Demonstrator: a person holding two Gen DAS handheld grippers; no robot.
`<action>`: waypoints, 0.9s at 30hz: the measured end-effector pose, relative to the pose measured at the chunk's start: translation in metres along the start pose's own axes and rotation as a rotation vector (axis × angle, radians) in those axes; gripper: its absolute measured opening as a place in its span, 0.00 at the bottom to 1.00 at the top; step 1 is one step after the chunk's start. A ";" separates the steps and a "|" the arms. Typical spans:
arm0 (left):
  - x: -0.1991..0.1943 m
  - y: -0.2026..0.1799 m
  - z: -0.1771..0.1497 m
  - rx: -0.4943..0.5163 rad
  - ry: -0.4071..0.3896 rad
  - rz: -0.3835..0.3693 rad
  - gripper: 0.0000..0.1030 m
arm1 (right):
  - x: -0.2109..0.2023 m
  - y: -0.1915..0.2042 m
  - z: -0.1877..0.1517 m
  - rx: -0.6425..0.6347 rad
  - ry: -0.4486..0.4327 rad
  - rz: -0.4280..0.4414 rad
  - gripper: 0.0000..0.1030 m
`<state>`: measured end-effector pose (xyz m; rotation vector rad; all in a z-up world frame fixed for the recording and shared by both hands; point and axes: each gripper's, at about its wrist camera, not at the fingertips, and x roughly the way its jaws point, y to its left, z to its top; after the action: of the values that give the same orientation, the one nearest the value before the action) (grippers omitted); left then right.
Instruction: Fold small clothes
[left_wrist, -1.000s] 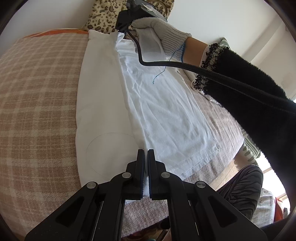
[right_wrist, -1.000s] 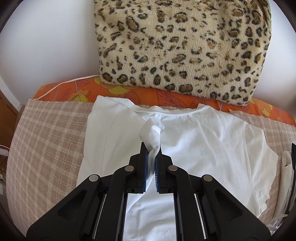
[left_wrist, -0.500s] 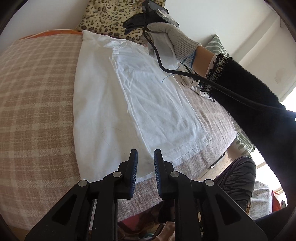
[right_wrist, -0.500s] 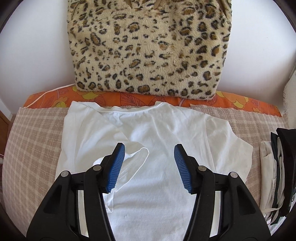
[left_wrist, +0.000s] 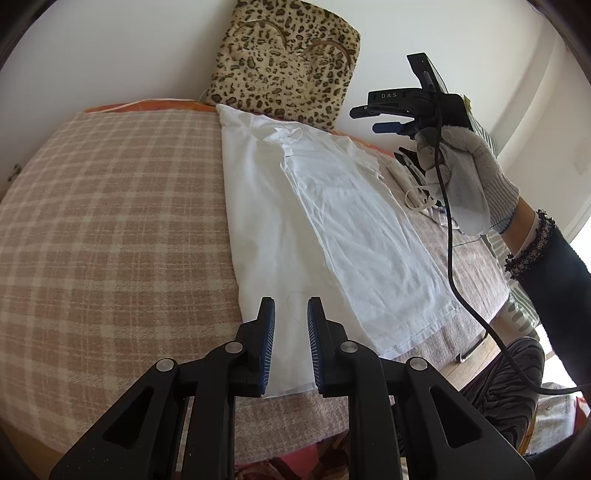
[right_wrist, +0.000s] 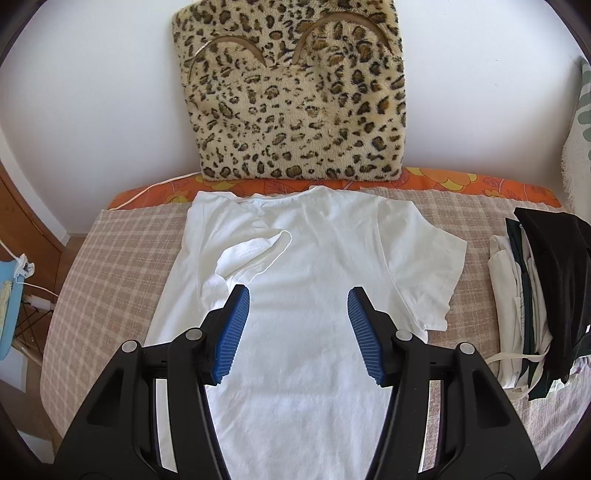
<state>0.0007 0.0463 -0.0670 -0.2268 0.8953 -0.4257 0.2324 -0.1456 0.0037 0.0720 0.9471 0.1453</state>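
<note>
White t-shirt (right_wrist: 306, 295) lies flat on the plaid bed cover (left_wrist: 110, 221), collar end just below the leopard cushion (right_wrist: 295, 88). My read: one side fold is done. The edge on the shirt's left as the right wrist view shows it is turned in over the body, its sleeve (right_wrist: 251, 254) lying on top, a bit crumpled. The other sleeve (right_wrist: 436, 266) is spread out flat toward the clothes stack, so that side is left, then the lengthwise folds.

Left gripper (left_wrist: 290, 343) is over the hem end, far from the cushion, jaws a small gap apart, nothing between them. Right gripper (right_wrist: 297, 332) is above the shirt's middle, jaws wide apart, empty; in the left view my gloved hand (left_wrist: 465, 177) holds it up off the cloth.

No containers in view. Nearest thing to one is the stack of folded clothes (right_wrist: 535, 295) on the cover, beside the unfolded sleeve, dark item on top, white ones under. I'd guess finished pieces go there.
</note>
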 end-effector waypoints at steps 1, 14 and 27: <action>0.002 -0.001 -0.001 0.000 0.007 -0.002 0.16 | -0.007 0.001 -0.008 -0.009 0.004 0.018 0.56; 0.021 -0.026 0.012 0.038 0.025 -0.015 0.25 | -0.067 -0.033 -0.105 -0.025 0.024 0.086 0.56; 0.052 -0.127 0.008 0.307 0.029 -0.062 0.39 | -0.105 -0.134 -0.141 0.138 -0.028 0.049 0.57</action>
<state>0.0023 -0.0902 -0.0533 0.0336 0.8407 -0.6184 0.0702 -0.2942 -0.0109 0.2238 0.9266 0.1239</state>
